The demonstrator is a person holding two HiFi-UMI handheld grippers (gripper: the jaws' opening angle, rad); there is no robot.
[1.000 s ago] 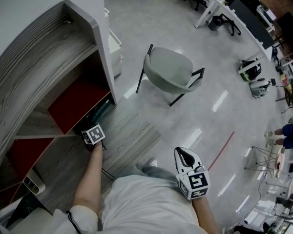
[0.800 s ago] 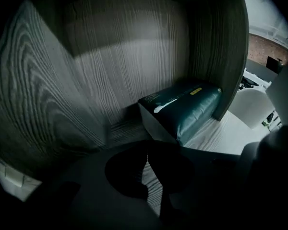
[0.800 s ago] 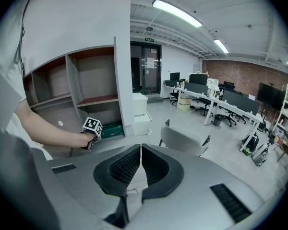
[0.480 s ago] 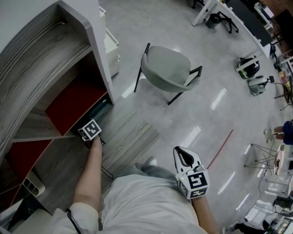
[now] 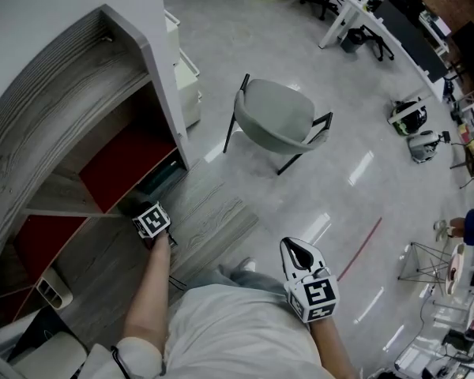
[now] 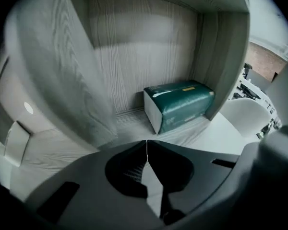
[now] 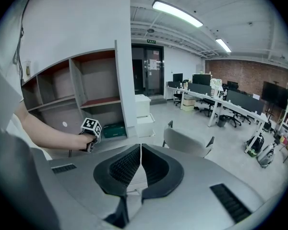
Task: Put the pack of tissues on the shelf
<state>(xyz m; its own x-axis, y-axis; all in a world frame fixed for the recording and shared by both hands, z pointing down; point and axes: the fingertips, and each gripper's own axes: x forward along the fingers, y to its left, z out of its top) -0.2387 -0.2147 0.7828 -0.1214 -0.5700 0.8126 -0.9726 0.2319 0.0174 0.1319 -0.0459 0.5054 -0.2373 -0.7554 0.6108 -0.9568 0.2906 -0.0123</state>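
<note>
The dark green pack of tissues (image 6: 180,104) lies on the floor of the lowest shelf compartment (image 6: 129,121), against its right wall. From the head view the pack (image 5: 161,178) shows just inside the shelf's right end. My left gripper (image 6: 146,142) is shut and empty, a short way in front of the pack and apart from it. From above, the left gripper (image 5: 140,210) hovers at the shelf's front edge. My right gripper (image 7: 141,146) is shut with nothing in it, held near my body (image 5: 299,249), far from the shelf.
The wood-grain shelf unit (image 5: 71,133) has red back panels. A white drawer cabinet (image 5: 186,73) stands at its right end, and a grey chair (image 5: 278,121) on the floor beyond. A white device (image 5: 50,289) sits in a lower-left compartment. Desks line the far side.
The left gripper has shifted slightly in front of the shelf and stays clear of the pack, which has not moved. The right gripper has held still.
</note>
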